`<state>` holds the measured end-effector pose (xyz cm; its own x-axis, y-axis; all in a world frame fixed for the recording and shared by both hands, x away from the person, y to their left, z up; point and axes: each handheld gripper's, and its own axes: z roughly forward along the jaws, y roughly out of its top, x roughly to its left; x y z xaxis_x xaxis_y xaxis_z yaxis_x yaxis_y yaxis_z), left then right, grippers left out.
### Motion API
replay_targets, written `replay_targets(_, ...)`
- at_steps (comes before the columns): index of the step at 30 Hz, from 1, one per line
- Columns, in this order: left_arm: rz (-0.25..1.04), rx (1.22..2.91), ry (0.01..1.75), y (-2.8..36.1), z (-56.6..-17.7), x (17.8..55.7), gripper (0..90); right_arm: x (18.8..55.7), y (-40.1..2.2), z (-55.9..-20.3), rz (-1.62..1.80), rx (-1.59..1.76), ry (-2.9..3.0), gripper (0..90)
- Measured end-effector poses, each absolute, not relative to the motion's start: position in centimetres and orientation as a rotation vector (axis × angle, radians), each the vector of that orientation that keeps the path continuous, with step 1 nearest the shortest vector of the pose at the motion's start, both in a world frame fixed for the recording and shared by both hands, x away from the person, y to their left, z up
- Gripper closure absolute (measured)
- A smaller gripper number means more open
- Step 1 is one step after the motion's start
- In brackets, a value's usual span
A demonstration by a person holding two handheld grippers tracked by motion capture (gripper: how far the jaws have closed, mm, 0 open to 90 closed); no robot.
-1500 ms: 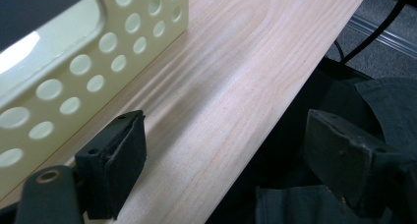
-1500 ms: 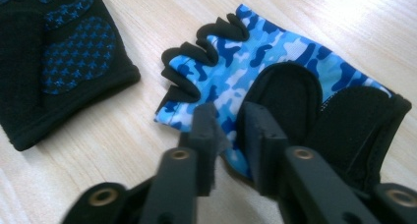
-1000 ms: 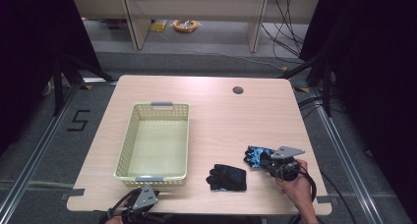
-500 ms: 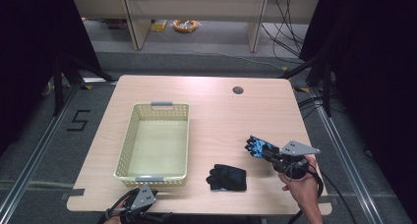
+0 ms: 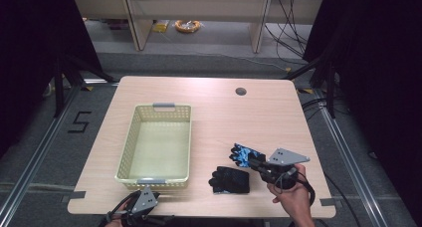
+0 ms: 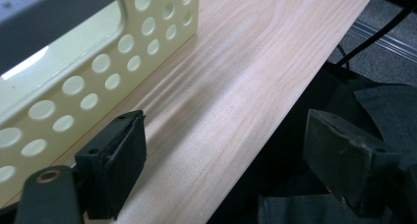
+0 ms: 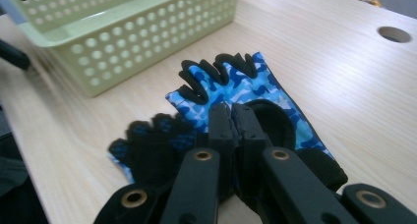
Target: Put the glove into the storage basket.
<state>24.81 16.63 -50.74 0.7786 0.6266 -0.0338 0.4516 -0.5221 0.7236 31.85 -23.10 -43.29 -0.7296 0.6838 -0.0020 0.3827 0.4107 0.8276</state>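
Glove (image 5: 242,153), the blue camouflage one, is the thing in hand: your right gripper (image 5: 252,160) has it pinched, near the worktop's (image 5: 219,107) front right corner.

Going left to right: your left gripper (image 5: 130,213) waits at the front edge just before the basket (image 5: 160,107), its jaws spread wide with nothing between them; in the left gripper view they frame bare wood and the basket's near wall. The basket sits on the left half of the worktop and looks empty. Right of it, near the front edge, a second, black glove (image 5: 229,180) lies flat. Just beside that one, the blue glove spreads out from your right gripper, whose jaws are closed tight on the cuff end; in the right gripper view the fabric bunches around them.

This reads as the pick-up step, with the carry to the basket next. That calls for keeping the pinch firm, lifting until the dangling fingers clear the black glove and the basket's rim, then travelling left before you let go.
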Motion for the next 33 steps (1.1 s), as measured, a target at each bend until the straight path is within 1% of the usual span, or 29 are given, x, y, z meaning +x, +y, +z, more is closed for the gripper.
replay_targets(2,0.301,2.215,0.797,16.7,-50.7,24.8,16.1,31.6,-22.4,-43.3,1.234,0.883,2.347,88.7)
replay_targets(3,0.32,2.232,0.766,16.8,-50.6,25.0,16.1,31.4,-22.0,-43.4,1.231,0.882,2.36,88.8)
replay_targets(9,0.314,2.227,0.77,16.7,-50.7,25.0,16.1,31.0,-20.4,-43.8,1.209,0.817,2.402,88.7)
replay_targets(12,0.317,2.232,0.769,16.8,-50.7,25.0,16.1,30.8,-19.9,-44.0,1.207,0.812,2.419,88.7)
replay_targets(14,0.294,2.2,0.79,16.6,-50.8,24.8,16.1,30.7,-19.7,-44.3,1.191,0.816,2.43,88.7)
replay_targets(15,0.309,2.224,0.774,16.7,-50.7,24.9,16.1,30.7,-19.5,-44.5,1.185,0.809,2.447,88.7)
replay_targets(18,0.285,2.207,0.798,16.6,-50.8,24.7,16.1,30.7,-19.3,-44.8,1.175,0.793,2.456,88.7)
replay_targets(22,0.292,2.207,0.798,16.6,-50.7,24.8,16.1,30.5,-19.0,-45.0,1.16,0.8,2.468,88.7)
replay_targets(23,0.306,2.218,0.773,16.7,-50.7,24.9,16.1,30.5,-18.9,-45.2,1.152,0.795,2.479,88.7)
replay_targets(27,0.292,2.204,0.802,16.6,-50.7,24.7,16.1,30.5,-18.3,-45.9,1.116,0.782,2.516,88.7)
replay_targets(33,0.294,2.209,0.794,16.6,-50.8,24.7,16.1,30.2,-17.3,-47.0,1.031,0.759,2.561,88.6)
